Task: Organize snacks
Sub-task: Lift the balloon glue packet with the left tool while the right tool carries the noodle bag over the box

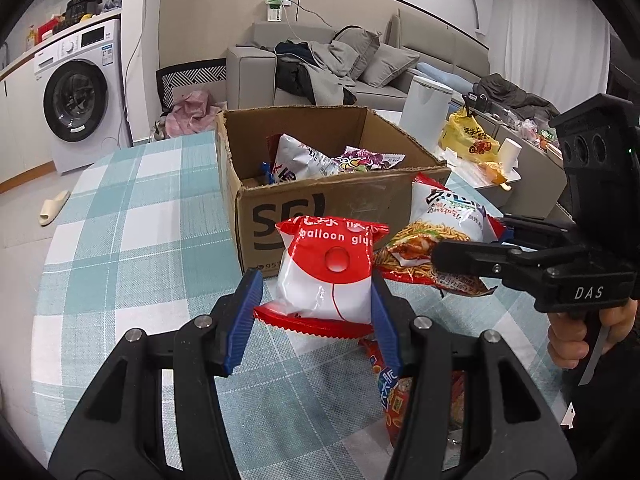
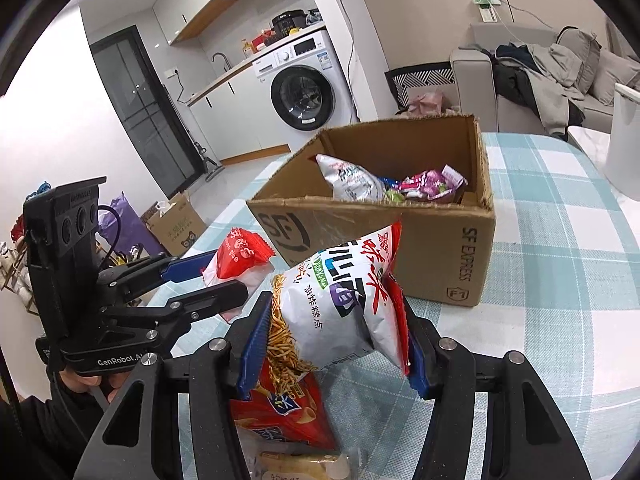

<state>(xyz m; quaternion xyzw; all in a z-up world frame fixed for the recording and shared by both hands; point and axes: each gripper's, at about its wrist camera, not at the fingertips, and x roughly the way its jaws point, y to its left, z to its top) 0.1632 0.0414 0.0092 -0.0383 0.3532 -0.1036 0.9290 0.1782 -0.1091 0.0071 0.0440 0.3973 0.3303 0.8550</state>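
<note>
My left gripper [image 1: 316,280] is shut on a red and white "balloon glue" snack bag [image 1: 328,272], held above the table in front of the cardboard box [image 1: 320,204]. It also shows in the right wrist view [image 2: 236,256]. My right gripper [image 2: 332,320] is shut on a white and red fried-noodle snack bag [image 2: 336,300], also held near the box [image 2: 440,248]; that bag shows in the left wrist view [image 1: 440,232]. The box holds a silver bag [image 2: 352,180] and a purple packet [image 2: 432,184].
More snack bags lie on the checked tablecloth [image 1: 140,240] under the grippers: a red one [image 2: 280,412] and a pale one [image 2: 304,464]. A white bin [image 1: 424,108], a yellow bag [image 1: 468,140] and a sofa [image 1: 320,68] stand behind the table.
</note>
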